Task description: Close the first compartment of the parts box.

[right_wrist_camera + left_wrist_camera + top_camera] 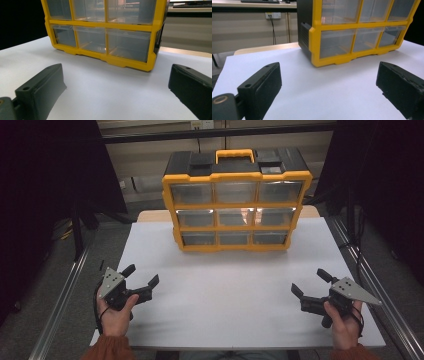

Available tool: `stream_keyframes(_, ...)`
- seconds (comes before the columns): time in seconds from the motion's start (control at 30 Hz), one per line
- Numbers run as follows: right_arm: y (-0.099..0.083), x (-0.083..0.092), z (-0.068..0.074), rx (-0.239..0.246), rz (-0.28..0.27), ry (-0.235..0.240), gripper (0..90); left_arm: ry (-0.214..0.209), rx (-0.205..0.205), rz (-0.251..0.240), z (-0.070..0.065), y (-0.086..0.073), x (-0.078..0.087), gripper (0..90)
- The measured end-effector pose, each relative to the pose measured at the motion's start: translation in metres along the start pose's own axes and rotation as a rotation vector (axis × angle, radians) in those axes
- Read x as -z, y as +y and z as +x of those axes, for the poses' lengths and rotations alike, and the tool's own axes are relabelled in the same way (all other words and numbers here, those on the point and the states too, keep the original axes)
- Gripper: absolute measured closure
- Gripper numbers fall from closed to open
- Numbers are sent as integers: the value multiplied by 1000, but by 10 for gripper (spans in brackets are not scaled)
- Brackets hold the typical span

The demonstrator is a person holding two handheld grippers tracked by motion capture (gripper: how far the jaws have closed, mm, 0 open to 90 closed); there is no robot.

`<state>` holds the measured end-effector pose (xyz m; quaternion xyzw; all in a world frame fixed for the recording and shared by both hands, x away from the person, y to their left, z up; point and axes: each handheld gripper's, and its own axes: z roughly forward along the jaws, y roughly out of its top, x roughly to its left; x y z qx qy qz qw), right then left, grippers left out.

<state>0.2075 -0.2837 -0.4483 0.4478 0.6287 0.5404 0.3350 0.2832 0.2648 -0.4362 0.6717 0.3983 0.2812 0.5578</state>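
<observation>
- Yellow-and-black drawer cabinet (235, 200) upright at the far middle of the white bench (230, 295); no readable label or brand.
- Left tongs (141, 275) near of the cabinet, well apart, spread wide, empty.
- Right tongs (309, 282) likewise, gaping, holding nothing.

In the left gripper view the drawer cabinet (362, 30) is cut off at twelve o'clock, its top row and handle out of frame. The right gripper view crops the cabinet likewise at twelve o'clock. Whatever lies inside the clear drawers (234, 217) is too dim and glary to tell. Both forearms leave the high view at six o'clock.
</observation>
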Motion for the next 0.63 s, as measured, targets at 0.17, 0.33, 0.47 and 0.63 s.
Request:
stream_keyframes(0.17, 0, 1, -1, 0, 0, -3, 1, -3, -49, 29, -2, -6, 14, 61)
stream_keyframes(0.33, -1, 1, -1, -1, 0, -4, 1, 8, -37, 32, 0, -10, 18, 61)
stream_keyframes(0.47, -1, 1, -2, 4, 3, 0, 1, 19, -21, 30, 0, -10, 16, 62)
stream_keyframes(0.63, -1, 1, -2, 1, 4, 2, 2, 19, -14, 22, -3, -9, 14, 62)
